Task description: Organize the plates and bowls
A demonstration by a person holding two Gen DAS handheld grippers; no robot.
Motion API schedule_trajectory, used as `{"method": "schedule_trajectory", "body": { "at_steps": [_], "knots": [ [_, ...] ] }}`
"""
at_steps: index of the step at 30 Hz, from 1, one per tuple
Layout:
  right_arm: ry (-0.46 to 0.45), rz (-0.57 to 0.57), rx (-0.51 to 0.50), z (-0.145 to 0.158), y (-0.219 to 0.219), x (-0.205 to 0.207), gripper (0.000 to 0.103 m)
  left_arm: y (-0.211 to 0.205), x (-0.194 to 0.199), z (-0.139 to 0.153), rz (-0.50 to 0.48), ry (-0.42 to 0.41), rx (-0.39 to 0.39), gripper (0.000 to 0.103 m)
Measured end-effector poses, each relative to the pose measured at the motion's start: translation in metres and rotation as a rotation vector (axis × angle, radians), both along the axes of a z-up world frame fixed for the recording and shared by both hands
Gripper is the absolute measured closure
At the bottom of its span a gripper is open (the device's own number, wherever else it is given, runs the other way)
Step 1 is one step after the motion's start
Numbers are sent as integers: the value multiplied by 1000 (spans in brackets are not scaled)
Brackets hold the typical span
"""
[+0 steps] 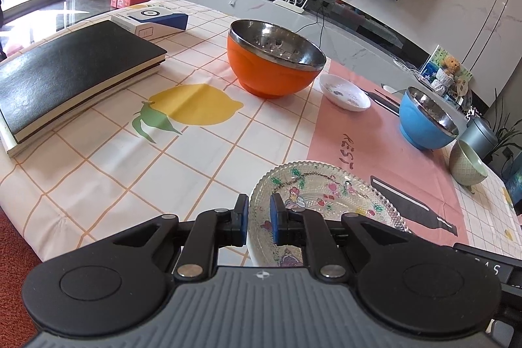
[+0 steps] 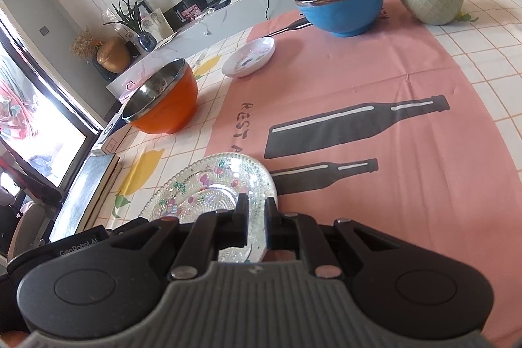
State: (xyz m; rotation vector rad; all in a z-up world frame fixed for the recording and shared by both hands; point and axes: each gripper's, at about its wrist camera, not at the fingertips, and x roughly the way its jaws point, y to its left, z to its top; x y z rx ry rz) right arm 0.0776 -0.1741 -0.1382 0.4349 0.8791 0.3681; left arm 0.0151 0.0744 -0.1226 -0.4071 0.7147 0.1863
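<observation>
Both grippers were pinching the glass plate point(image 1: 326, 201) at once: left gripper point(image 1: 259, 219) clamped on its left rim, right gripper point(image 2: 256, 220) on its right rim. Plate sat right between the fingers, so neither hand was nearer. The orange bowl point(image 1: 274, 61) and white dish point(image 1: 344, 93) lay well ahead.

Four bowls are sitting ahead of the claws: one orange bowl point(image 1: 277, 61), one blue bowl point(image 1: 427, 119), one green bowl point(image 1: 468, 163) and one small white dish-like bowl point(image 1: 344, 93) lying between the orange and blue ones. One glass plate point(image 1: 326, 194) is resting right at the claw tips. Two books point(image 1: 71, 77) are lying stacked off to the left claw's left, with one box point(image 1: 153, 20) beyond them.
</observation>
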Motion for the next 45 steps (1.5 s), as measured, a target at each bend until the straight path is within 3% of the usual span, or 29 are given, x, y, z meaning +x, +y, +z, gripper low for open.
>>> {"method": "schedule_trajectory", "body": {
  "at_steps": [11, 16, 25, 29, 32, 45],
  "knots": [
    [-32, -11, -36, 0, 3, -7, 97, -6, -3, -1, -19, -14, 61, 88],
    [-76, 10, -125, 3, 13, -8, 97, -12, -4, -2, -28, -15, 106, 88],
    [-111, 27, -182, 1, 19, -5, 98, -12, -4, -1, -34, -15, 102, 88],
    [-117, 26, -183, 2, 17, -6, 90, -6, -3, 2, -31, -13, 79, 88],
    [-133, 9, -173, 7, 9, -6, 72, 0, 1, 10, -26, -7, 82, 83],
    [-129, -79, -159, 20, -24, 30, 72, -23, 50, 44, -136, -37, 60, 78]
  ]
}}
